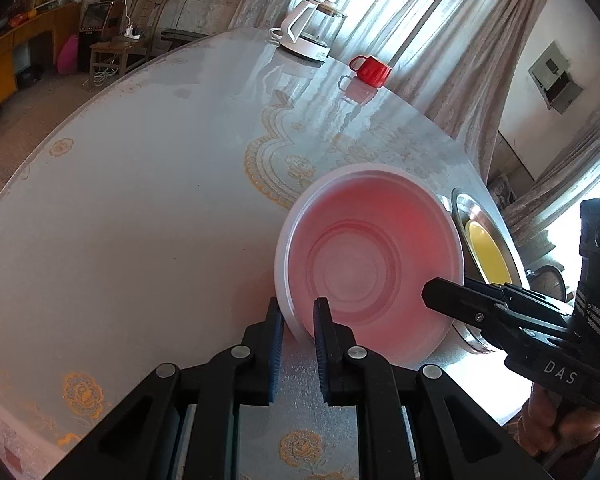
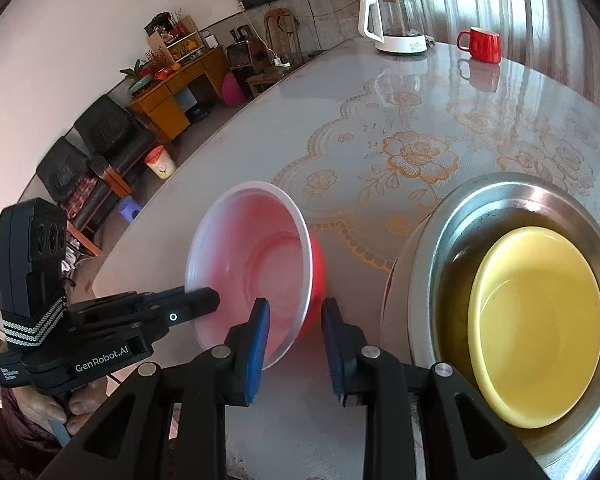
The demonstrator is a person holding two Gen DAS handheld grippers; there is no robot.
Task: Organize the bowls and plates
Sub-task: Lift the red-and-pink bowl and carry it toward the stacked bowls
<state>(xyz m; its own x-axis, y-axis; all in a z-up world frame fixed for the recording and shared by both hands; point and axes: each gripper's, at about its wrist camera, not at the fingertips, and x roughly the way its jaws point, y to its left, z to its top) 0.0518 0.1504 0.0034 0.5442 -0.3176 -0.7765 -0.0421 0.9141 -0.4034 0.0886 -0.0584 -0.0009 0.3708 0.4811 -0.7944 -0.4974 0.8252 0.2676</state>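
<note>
A plastic bowl (image 1: 360,264), red outside and pale pink inside, stands tilted on the table. My left gripper (image 1: 298,304) is shut on its near rim; in the right wrist view its tip (image 2: 212,300) meets the bowl's left edge. My right gripper (image 2: 296,308) straddles the opposite rim of the bowl (image 2: 256,256) with its jaws parted. One pad is inside and one outside, and a gap shows beside the red wall. Just to the right, a yellow plate (image 2: 536,328) lies in a steel basin (image 2: 460,200).
A white kettle (image 2: 392,20) and a red mug (image 2: 480,44) stand at the table's far end. The floral tablecloth (image 1: 140,200) stretches to the left of the bowl. A hand (image 2: 40,408) holds the left gripper at the table's near edge.
</note>
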